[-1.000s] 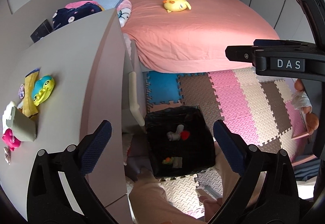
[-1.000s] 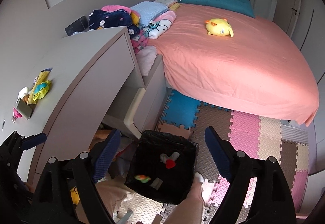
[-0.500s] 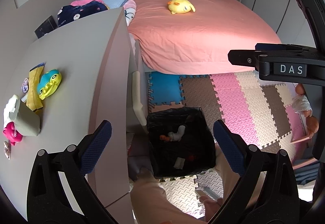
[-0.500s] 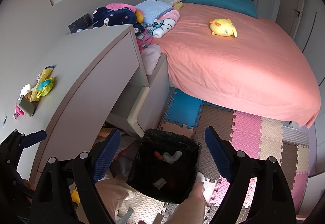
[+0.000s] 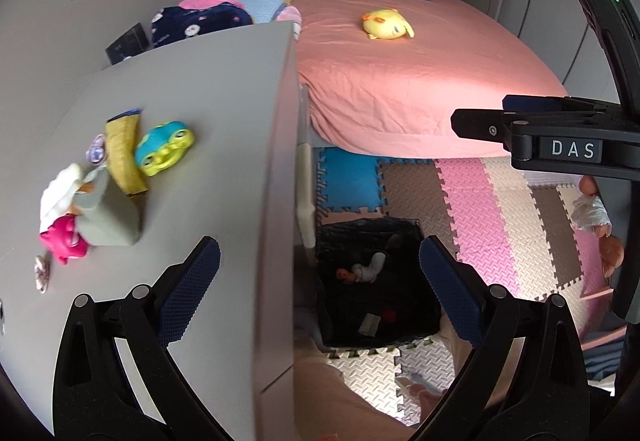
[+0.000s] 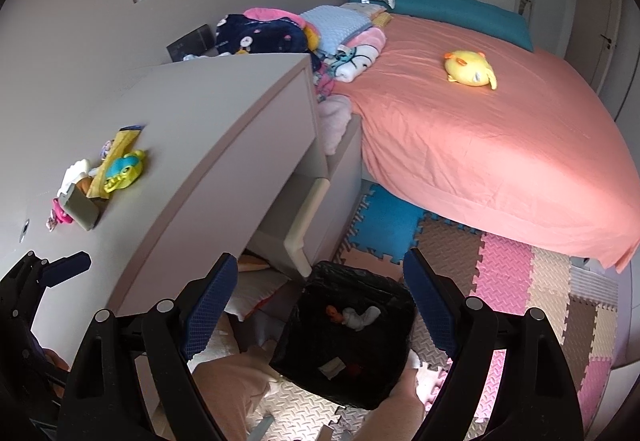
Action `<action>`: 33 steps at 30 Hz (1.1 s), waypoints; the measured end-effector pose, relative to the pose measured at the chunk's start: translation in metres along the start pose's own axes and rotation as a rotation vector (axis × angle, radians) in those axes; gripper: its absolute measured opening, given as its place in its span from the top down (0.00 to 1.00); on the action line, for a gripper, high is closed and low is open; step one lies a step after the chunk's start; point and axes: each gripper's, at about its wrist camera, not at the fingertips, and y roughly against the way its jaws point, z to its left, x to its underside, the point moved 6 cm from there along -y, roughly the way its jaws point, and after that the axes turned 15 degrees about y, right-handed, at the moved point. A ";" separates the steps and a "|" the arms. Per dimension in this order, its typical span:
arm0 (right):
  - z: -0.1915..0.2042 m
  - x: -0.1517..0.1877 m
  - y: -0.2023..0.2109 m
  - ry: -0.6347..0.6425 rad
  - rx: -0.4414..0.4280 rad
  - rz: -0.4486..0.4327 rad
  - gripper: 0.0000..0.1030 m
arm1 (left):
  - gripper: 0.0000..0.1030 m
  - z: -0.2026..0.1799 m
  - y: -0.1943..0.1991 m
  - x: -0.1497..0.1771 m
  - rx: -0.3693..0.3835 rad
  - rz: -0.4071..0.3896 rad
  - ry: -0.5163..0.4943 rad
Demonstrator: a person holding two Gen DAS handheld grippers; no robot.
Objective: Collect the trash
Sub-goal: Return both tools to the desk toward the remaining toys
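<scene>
Both my tongs are spread and carrying nothing, the left gripper [image 5: 320,283] and the right gripper [image 6: 320,307] hanging above the black-lined bin [image 6: 390,287] on the floor by the desk's front edge. Next I judge I should swing left, low over the desk [image 5: 208,89], and pinch the yellow wrapper [image 5: 122,151] across its narrow width. It lies near the desk's left edge, long axis pointing roughly toward the back wall, touching the blue-and-yellow toy [image 5: 164,149].

Pink bed [image 6: 500,145] beside grey dresser [image 6: 192,129], foam-tile floor [image 6: 516,281].
</scene>
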 end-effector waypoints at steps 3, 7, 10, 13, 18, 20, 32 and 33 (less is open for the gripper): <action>0.016 -0.008 -0.003 0.021 -0.023 -0.007 0.18 | 0.06 0.017 0.007 -0.001 -0.024 -0.014 0.031; 0.036 -0.017 -0.008 0.051 -0.054 -0.008 0.18 | 0.06 0.042 0.017 -0.001 -0.054 -0.030 0.077; 0.053 -0.023 -0.014 0.071 -0.078 -0.008 0.18 | 0.06 0.059 0.023 0.002 -0.078 -0.038 0.104; 0.067 -0.029 -0.016 0.077 -0.104 -0.022 0.18 | 0.06 0.077 0.028 0.003 -0.099 -0.043 0.127; 0.091 -0.039 -0.022 0.094 -0.148 -0.035 0.18 | 0.06 0.106 0.033 0.005 -0.131 -0.046 0.171; 0.101 -0.043 -0.026 0.112 -0.162 -0.030 0.18 | 0.06 0.118 0.035 0.005 -0.142 -0.047 0.186; 0.148 -0.064 -0.058 0.168 -0.209 0.010 0.18 | 0.06 0.185 0.041 0.015 -0.204 -0.048 0.302; 0.150 -0.065 -0.060 0.173 -0.210 0.013 0.18 | 0.06 0.190 0.040 0.015 -0.211 -0.051 0.310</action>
